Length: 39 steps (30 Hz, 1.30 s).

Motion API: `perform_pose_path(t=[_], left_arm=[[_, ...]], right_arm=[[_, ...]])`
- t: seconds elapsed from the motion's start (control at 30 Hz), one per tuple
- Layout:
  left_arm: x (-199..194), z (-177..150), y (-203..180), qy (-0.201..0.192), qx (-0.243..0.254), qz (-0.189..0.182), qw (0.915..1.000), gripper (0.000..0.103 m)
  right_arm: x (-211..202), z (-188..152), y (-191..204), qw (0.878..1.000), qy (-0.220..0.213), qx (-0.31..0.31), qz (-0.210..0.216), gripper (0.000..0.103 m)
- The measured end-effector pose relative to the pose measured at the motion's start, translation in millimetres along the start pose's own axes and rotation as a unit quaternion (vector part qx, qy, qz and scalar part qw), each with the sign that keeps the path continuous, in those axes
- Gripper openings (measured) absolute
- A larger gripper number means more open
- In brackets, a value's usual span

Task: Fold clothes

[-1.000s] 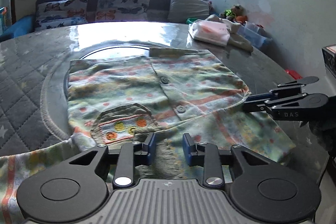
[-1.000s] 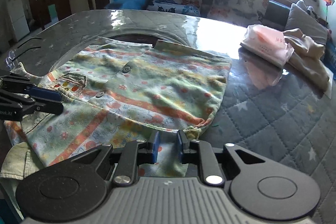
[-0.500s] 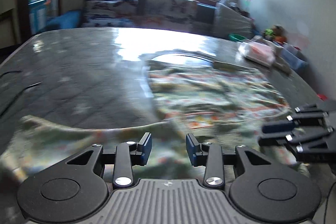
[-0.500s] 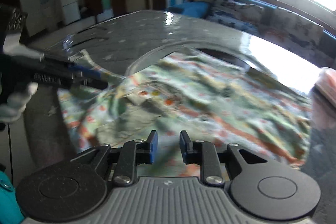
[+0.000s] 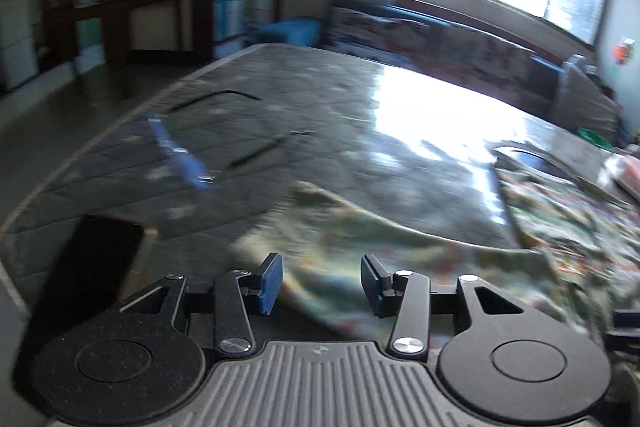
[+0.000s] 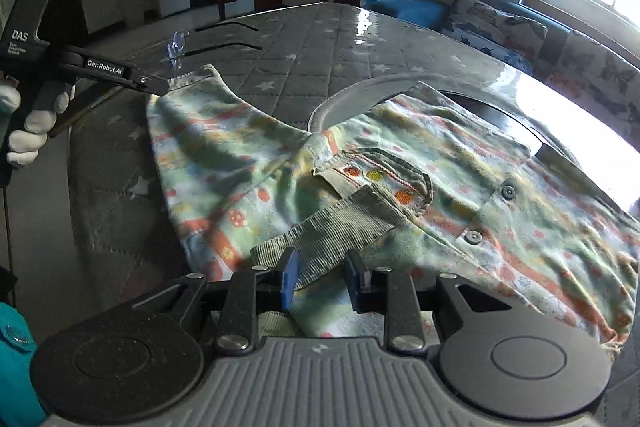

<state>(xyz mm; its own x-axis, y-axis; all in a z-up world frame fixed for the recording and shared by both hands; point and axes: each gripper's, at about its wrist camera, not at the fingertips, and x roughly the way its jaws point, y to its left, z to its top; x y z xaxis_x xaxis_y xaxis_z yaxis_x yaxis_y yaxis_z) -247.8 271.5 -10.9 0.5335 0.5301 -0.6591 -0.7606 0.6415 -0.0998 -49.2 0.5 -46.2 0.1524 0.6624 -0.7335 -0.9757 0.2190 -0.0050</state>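
Starting at the far left of the right wrist cam: a white-gloved hand (image 6: 28, 131) is holding the left gripper (image 6: 160, 87), and its tip sits right at the cuff of the shirt's sleeve (image 6: 208, 131), which is stretched out across the table (image 6: 304, 39). On that gripper's own cam everything is badly motion-blurred. What I can make out is that the two blue pads (image 5: 268, 283) are spread wide, with the striped sleeve cloth lying in the gap between them. It's gaping open and not pinching anything, as far as I can see.

Moving right, the kids' shirt (image 6: 520, 227) lies front-up on the quilted star-pattern table cover. It's pale green with orange stripes and dots. The corduroy-trimmed pocket (image 6: 384, 179) is about mid-frame, and two grey buttons (image 6: 508, 191) sit to the right of it.

Bottom centre is the right gripper (image 6: 320, 279). Its jaws are partly apart, and a corduroy strip (image 6: 348, 223) of the shirt runs down into the gap. The cloth fills that gap, but I honestly can't tell if the pads are pressing on it or just straddling it.

A sofa (image 6: 500, 23) with butterfly cushions is behind the table on the right.
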Motion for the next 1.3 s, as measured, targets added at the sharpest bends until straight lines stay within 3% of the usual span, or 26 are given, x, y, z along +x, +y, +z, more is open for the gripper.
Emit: perform_pose_path(t=[0.17,0.37,0.47,0.53,0.6,0.8,0.93,1.13,1.3], left_arm=[[11.0,3.3,12.1,0.007,-0.03,0.04,0.9987,0.052],[20.1,1.7,16.5,0.022,-0.055,0.047,0.9972,0.05],[19.3,0.6,16.0,0.015,-0.053,0.043,0.9975,0.034],[17.5,0.4,14.3,0.009,-0.046,0.04,0.9981,0.015],[11.6,3.1,10.1,-0.003,-0.038,0.028,0.9989,0.011],[-30.3,20.4,-19.8,-0.051,-0.012,-0.047,0.9975,0.009],[-61.9,31.7,-59.4,-0.081,0.029,-0.121,0.9888,0.009],[-86.6,39.7,-120.1,-0.092,0.081,-0.242,0.9624,0.009],[-89.2,36.4,-167.8,-0.078,0.121,-0.318,0.9371,0.009]], right_arm=[[-8.5,0.7,-2.3,1.0,-0.009,0.005,-0.005,0.028],[-17.5,-3.0,-6.0,1.0,-0.017,0.01,-0.012,0.032],[-19.7,-1.8,-6.8,1.0,-0.021,0.012,-0.016,0.032],[-22.6,-2.1,-8.4,0.999,-0.025,0.016,-0.019,0.032],[-26.7,-3.6,-10.7,0.999,-0.029,0.02,-0.023,0.033],[-43.9,-11.3,-21.1,0.998,-0.044,0.032,-0.04,0.033],[-57.7,-20.5,-33.7,0.995,-0.058,0.055,-0.055,0.033],[-79.0,-36.1,-47.8,0.99,-0.074,0.089,-0.083,0.033],[-95.3,-52.3,-62.0,0.984,-0.082,0.118,-0.106,0.033]])
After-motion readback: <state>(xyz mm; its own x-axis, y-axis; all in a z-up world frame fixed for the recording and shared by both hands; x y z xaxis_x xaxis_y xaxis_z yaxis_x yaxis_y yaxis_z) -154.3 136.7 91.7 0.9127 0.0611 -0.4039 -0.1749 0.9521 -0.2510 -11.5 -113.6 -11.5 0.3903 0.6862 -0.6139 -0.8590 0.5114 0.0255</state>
